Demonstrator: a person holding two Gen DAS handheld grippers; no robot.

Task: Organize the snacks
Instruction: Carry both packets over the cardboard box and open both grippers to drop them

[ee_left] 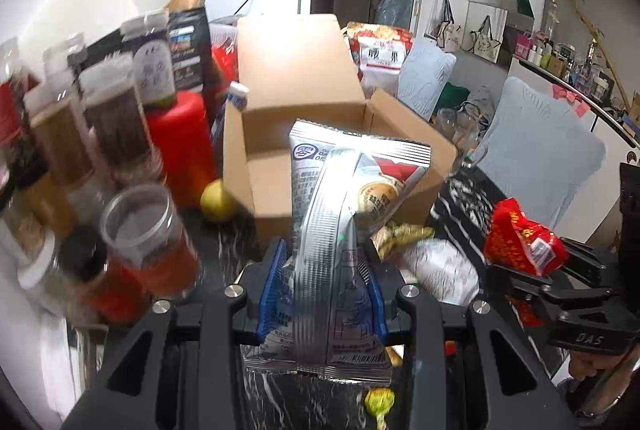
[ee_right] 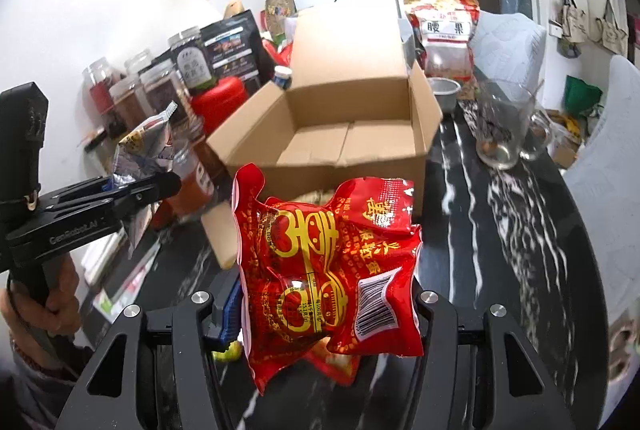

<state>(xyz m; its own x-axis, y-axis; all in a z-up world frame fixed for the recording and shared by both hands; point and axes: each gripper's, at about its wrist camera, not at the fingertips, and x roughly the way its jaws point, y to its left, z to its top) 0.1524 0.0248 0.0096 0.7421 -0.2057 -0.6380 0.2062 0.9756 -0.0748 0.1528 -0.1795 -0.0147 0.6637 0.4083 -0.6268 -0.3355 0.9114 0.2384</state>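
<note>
The left tongs (ee_left: 326, 282) pinch a silver snack bag (ee_left: 340, 213); the right tongs (ee_right: 328, 306) pinch a red snack bag (ee_right: 320, 266), the open cardboard box (ee_right: 352, 137) at twelve o'clock.

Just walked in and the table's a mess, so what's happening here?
A person is sorting snacks with a pair of tongs in each hand. The left tongs are shut on a silver snack bag; the right tongs are shut on a red snack bag. Both bags are held up in front of an open cardboard box, whose visible floor is bare.
</note>
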